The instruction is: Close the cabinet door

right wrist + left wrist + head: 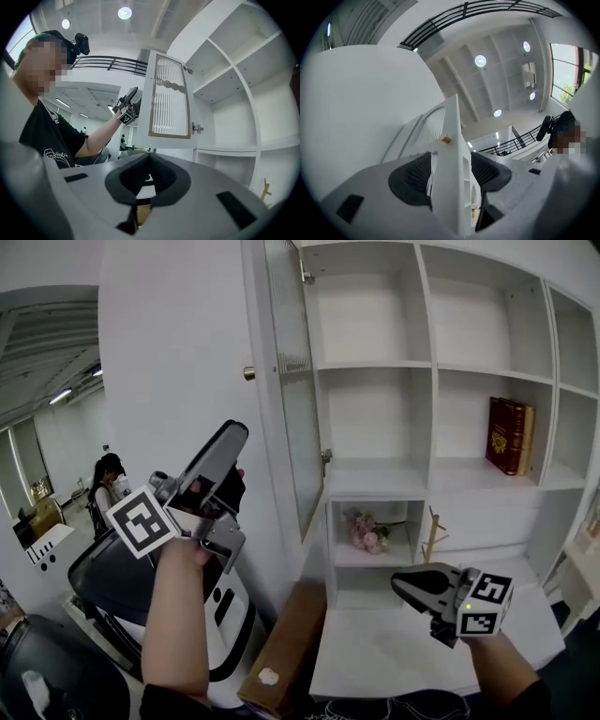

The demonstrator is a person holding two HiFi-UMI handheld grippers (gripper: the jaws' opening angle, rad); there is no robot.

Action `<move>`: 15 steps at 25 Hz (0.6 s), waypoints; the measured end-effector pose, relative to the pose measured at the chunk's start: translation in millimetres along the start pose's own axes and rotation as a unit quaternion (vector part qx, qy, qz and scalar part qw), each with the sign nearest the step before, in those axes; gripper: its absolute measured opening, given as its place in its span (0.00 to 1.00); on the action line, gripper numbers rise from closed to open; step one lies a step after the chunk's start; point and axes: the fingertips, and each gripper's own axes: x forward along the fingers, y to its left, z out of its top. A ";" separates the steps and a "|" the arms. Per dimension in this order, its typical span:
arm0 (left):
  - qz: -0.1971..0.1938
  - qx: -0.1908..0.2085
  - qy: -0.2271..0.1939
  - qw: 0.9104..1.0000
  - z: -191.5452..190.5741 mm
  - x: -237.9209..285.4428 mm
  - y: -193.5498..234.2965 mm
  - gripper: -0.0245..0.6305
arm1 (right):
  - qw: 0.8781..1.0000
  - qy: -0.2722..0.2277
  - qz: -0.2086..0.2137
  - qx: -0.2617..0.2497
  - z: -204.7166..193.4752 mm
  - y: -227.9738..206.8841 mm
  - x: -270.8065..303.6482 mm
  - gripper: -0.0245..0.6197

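Cabinet door [292,381] standing open

It swings out from the white shelves [375,365]. My left claw [232,457], raised beside its edge, gapes wide and empty; my right claw [401,583], lower, is pinched closed on nothing.

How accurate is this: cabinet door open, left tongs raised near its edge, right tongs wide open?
Wrong on one point: the right tongs are shut, jaws together with nothing between them, as the right gripper view shows. The cabinet door is open, and the left tongs are raised near its edge.
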 end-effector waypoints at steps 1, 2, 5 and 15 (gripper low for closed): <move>-0.008 -0.011 -0.007 1.000 3.6 3.8 5.2 0.43 | 1.000 0.000 -0.006 -0.001 0.4 -0.2 0.6 0.05; -0.015 -0.023 -0.017 0.999 8.5 7.8 10.3 0.43 | 1.000 0.003 -0.010 -0.001 0.1 -0.1 1.4 0.05; -0.042 -0.058 -0.039 0.997 18.3 21.5 23.3 0.43 | 1.000 0.015 -0.025 -0.002 -3.0 2.1 -1.8 0.05; -0.126 -0.112 -0.044 0.985 31.3 55.9 24.7 0.42 | 0.997 0.014 -0.076 -0.009 12.8 5.9 -14.7 0.05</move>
